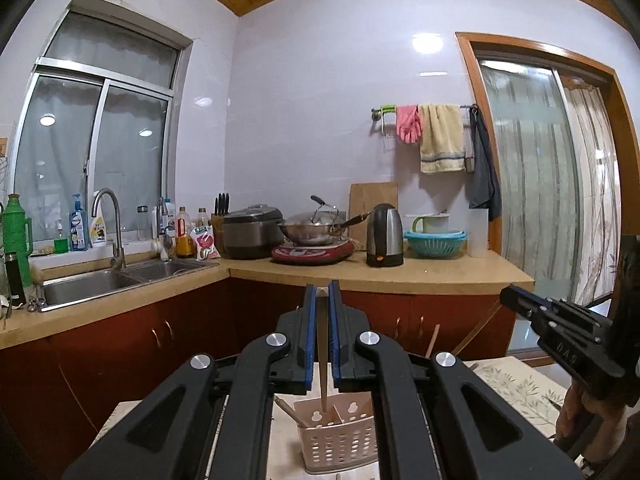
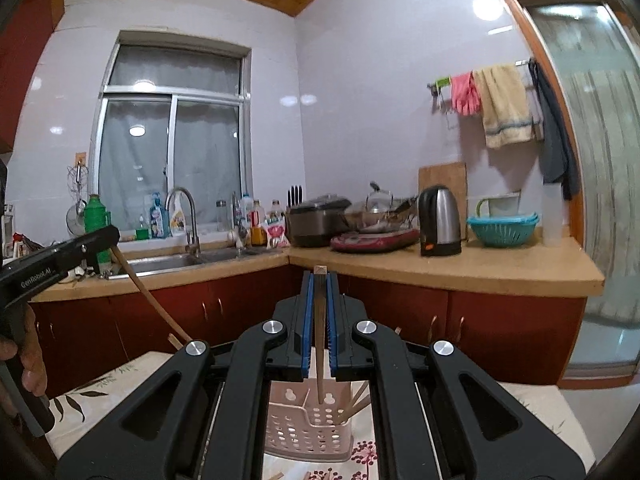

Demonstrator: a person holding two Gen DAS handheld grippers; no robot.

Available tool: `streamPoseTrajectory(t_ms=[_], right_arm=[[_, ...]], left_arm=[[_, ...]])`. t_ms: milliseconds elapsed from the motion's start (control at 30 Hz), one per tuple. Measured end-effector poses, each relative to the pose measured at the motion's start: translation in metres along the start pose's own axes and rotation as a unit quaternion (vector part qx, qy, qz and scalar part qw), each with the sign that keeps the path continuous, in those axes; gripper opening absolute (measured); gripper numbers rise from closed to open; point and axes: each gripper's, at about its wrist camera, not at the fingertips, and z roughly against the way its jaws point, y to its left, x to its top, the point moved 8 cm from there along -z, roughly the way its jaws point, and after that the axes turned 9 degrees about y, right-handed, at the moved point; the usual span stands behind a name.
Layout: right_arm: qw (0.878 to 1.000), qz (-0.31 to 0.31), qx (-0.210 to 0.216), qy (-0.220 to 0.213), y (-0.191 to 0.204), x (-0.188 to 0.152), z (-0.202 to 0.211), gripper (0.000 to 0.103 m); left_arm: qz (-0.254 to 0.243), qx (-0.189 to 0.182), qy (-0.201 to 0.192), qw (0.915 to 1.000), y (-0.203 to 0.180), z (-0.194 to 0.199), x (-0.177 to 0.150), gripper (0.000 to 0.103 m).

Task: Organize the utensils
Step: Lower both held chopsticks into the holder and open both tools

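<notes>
Both tools (image 1: 322, 296) (image 2: 319, 280) around chopsticks (image 1: 322, 360) above holder (image 1: 340, 440)

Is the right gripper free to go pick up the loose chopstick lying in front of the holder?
Probably not yet: the right gripper is shut on a chopstick standing over the pink holder. That has to drop in first.

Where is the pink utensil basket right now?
The pink utensil basket sits low and central in both wrist views, on the floral tablecloth, directly below each claw's chopstick.
</notes>
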Motion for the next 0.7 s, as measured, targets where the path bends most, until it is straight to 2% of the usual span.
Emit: streamPoseTrajectory(t_ms=[200,367,500,533,567,633,700], right_arm=[[0.999,-0.013,0.004,0.044,-0.002,-0.033,-0.034,0.007],[0.997,-0.021,0.005,0.069,-0.003,-0.054,-0.047,0.007],[0.996,-0.030,0.006,0.086,-0.004,-0.066,-0.054,0.008],[0.996,-0.034,0.006,0.088,-0.005,-0.068,-0.053,0.009],[0.995,-0.035,0.005,0.089,-0.005,-0.070,-0.052,0.015],[0.996,-0.038,0.002,0.086,-0.006,-0.070,-0.048,0.027],[0.996,-0.038,-0.002,0.084,-0.007,-0.070,-0.042,0.028]], left_arm=[[0.008,-0.003,0.045,0.9989,0.003,-0.033,-0.032,0.007],[0.019,-0.016,0.089,0.9958,0.007,-0.057,-0.062,0.007],[0.028,-0.016,0.108,0.9936,0.011,-0.065,-0.077,0.009],[0.029,-0.015,0.111,0.9933,0.012,-0.065,-0.079,0.012],[0.029,-0.013,0.113,0.9931,0.013,-0.064,-0.082,0.014],[0.033,-0.008,0.110,0.9933,0.015,-0.059,-0.083,0.033],[0.042,-0.007,0.107,0.9934,0.018,-0.054,-0.084,0.045]])
